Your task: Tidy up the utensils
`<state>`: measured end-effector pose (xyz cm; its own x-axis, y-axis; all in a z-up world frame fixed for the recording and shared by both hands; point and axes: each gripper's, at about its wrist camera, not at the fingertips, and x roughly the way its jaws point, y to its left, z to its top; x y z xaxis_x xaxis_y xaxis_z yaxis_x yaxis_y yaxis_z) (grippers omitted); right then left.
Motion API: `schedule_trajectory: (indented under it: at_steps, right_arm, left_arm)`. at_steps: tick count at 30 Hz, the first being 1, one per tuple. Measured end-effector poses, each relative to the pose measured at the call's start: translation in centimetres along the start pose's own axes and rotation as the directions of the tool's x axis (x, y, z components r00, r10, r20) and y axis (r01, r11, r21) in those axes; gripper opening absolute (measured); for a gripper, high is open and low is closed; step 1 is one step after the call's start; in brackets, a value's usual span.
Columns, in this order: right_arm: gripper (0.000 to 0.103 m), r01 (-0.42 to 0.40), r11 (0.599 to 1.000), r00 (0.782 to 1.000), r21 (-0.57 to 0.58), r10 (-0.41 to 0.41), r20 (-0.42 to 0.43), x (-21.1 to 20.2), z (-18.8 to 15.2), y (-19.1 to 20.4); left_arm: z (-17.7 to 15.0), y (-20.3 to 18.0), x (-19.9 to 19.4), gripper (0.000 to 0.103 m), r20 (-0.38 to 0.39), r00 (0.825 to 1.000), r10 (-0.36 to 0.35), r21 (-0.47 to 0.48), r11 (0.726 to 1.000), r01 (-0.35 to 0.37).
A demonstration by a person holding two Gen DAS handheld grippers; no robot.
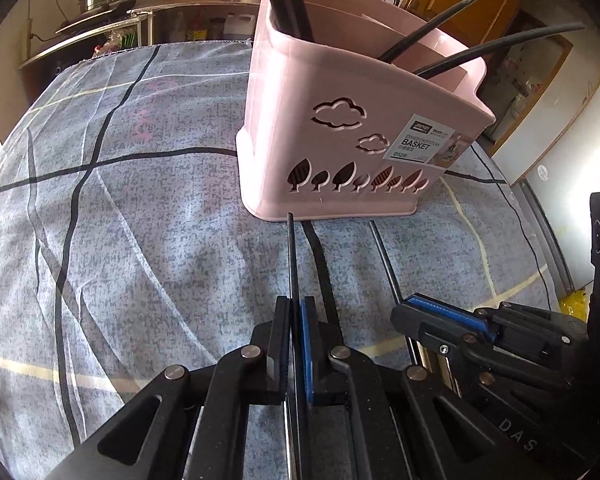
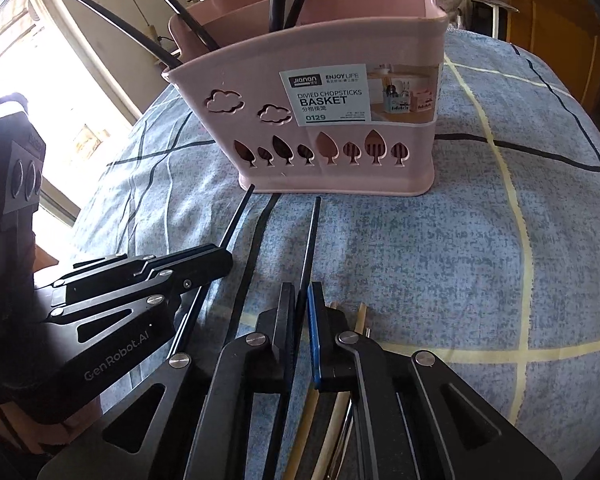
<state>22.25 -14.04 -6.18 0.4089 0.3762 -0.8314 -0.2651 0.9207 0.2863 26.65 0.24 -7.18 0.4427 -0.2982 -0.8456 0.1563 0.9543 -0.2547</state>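
Four black chopsticks already stand in the pink basket (image 1: 340,128) at twelve o'clock on the table (image 1: 140,220); left gripper (image 1: 295,312) and right gripper (image 2: 302,300) each pinch another black chopstick, wooden ones beneath remain

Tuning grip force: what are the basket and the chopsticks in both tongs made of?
Basket: pink moulded plastic, matte, with cut-out clouds and trees. Chopsticks, one in the left tongs and one in the right tongs: thin, black, smooth; probably plastic or alloy, can't tell.

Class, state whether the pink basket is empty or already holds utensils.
Not empty: the pink basket stands upright with several black chopsticks sticking out of its compartments.
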Motion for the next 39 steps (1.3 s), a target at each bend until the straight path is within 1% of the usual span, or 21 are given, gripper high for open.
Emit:
schedule_trajectory:
  at_steps: [5, 10, 13, 17, 23, 25, 27, 34, 39]
  right_arm:
    - [0.006, -0.023, 1.0, 0.998, -0.011, 0.023, 0.055, -2.9, 0.1, -0.1]
    - [0.006, -0.043, 0.999, 0.991, -0.007, 0.043, 0.127, -6.2, 0.5, 0.2]
    - [0.005, -0.05, 0.999, 0.981, -0.005, 0.05, 0.185, -9.0, 0.9, -0.5]
    - [0.005, -0.049, 0.999, 0.962, -0.013, 0.05, 0.27, -11.1, 2.0, 1.1]
    - [0.005, -0.047, 0.998, 0.936, -0.032, 0.055, 0.349, -13.6, 2.7, 1.8]
    - [0.005, -0.051, 0.998, 0.93, -0.034, 0.06, 0.362, -14.0, 2.5, 1.7]
    - [0.005, -0.053, 0.998, 0.928, -0.035, 0.062, 0.367, -14.1, 2.3, 1.5]
    - [0.005, -0.05, 0.998, 0.934, -0.031, 0.058, 0.354, -14.2, 0.8, 1.1]
    - [0.005, -0.045, 0.999, 0.932, -0.028, 0.052, 0.358, -14.8, 0.4, 1.1]
  left_arm:
    - [-0.6, -0.3, -2.8, 0.004, 0.051, 0.998, -0.033, -0.016, 0.999, 0.034]
    - [0.1, -1.2, -6.6, 0.004, 0.126, 0.99, -0.062, -0.009, 0.998, 0.064]
    - [0.7, -1.6, -9.0, 0.004, 0.174, 0.982, -0.068, 0.003, 0.998, 0.068]
    - [1.3, -2.3, -11.5, 0.004, 0.227, 0.971, -0.073, 0.018, 0.997, 0.071]
    - [1.9, -3.2, -14.5, 0.004, 0.295, 0.953, -0.075, 0.045, 0.997, 0.065]
    - [1.7, -3.5, -15.3, 0.004, 0.316, 0.946, -0.072, 0.054, 0.997, 0.058]
    - [1.5, -3.7, -15.7, 0.004, 0.325, 0.943, -0.074, 0.057, 0.997, 0.059]
    - [0.2, -3.8, -16.2, 0.004, 0.331, 0.942, -0.061, 0.048, 0.998, 0.047]
    - [-0.4, -3.7, -16.5, 0.004, 0.326, 0.943, -0.059, 0.046, 0.998, 0.046]
